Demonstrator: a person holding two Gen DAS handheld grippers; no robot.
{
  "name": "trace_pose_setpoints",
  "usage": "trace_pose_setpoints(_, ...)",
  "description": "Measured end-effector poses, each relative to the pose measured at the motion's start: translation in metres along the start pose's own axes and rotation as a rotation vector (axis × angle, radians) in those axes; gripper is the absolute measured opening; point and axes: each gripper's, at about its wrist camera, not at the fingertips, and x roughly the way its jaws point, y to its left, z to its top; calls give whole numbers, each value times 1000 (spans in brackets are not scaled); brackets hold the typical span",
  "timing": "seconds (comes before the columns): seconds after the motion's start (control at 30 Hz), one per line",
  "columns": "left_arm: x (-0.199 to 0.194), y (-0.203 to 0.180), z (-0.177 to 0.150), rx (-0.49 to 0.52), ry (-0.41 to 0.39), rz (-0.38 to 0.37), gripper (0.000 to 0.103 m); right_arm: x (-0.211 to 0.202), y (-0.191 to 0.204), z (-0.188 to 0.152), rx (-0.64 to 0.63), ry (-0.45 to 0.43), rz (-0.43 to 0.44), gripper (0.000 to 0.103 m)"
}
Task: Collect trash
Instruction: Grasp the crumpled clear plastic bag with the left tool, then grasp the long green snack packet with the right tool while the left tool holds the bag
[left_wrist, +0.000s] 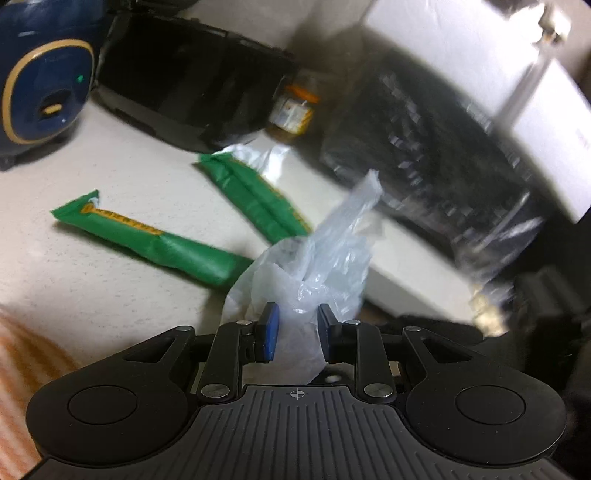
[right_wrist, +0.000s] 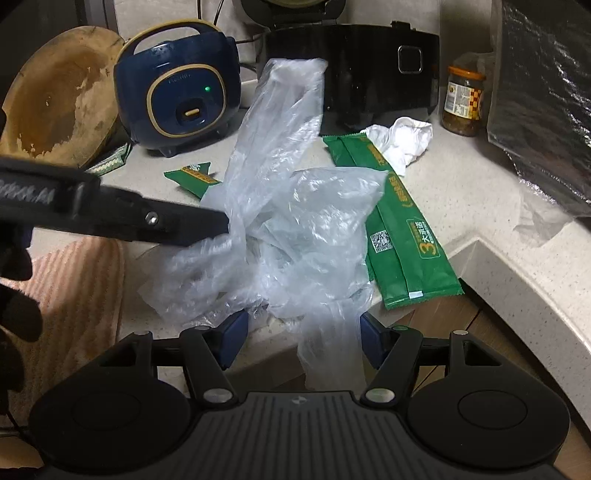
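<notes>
**Materials and finishes on the counter**

Clear bag (right_wrist: 295, 206): thin plastic film, crinkled, glossy. 2 green wrappers (right_wrist: 402, 229): smooth, semi-gloss printed film. Countertop (right_wrist: 461, 184): pale, speckled, matt, stone-like. Blue cooker (right_wrist: 177, 96): glossy plastic shell. Round board (right_wrist: 55, 107): worn, rough wood. Jar (right_wrist: 463, 99): glass, paper label. Pink cloth (right_wrist: 81, 280): ribbed fabric. White wad (right_wrist: 402, 138): crumpled, matt.

Long green foil wrapper (right_wrist: 402, 236), right of centre in the right wrist view: large "3" in a rounded badge, a QR code, Chinese characters too small to read. Glass jar's (right_wrist: 463, 99) label, upper right: illegible.
</notes>
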Motion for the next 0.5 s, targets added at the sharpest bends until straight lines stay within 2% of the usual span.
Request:
trace_pose_setpoints(0.1,13,-5,-1,71,31,143,27,0,2,0,-14,3,1,66)
trace_pose_setpoints(0.17,18,-8,-1,98,28,178,27,-4,2,0,-38,-9,4,66)
trace_pose_setpoints(0.27,23,-17,-3,158,27,212,27,-24,-3,4,-96,-77,-23,65)
trace_pose_setpoints(0.37,29,-25,-8,204,32,209,27,-51,-19,14,-96,-150,-30,67)
trace_pose_setpoints(0.5,41,-24,-7,143,33,167,27,-61,-36,32,-99,-228,-86,79)
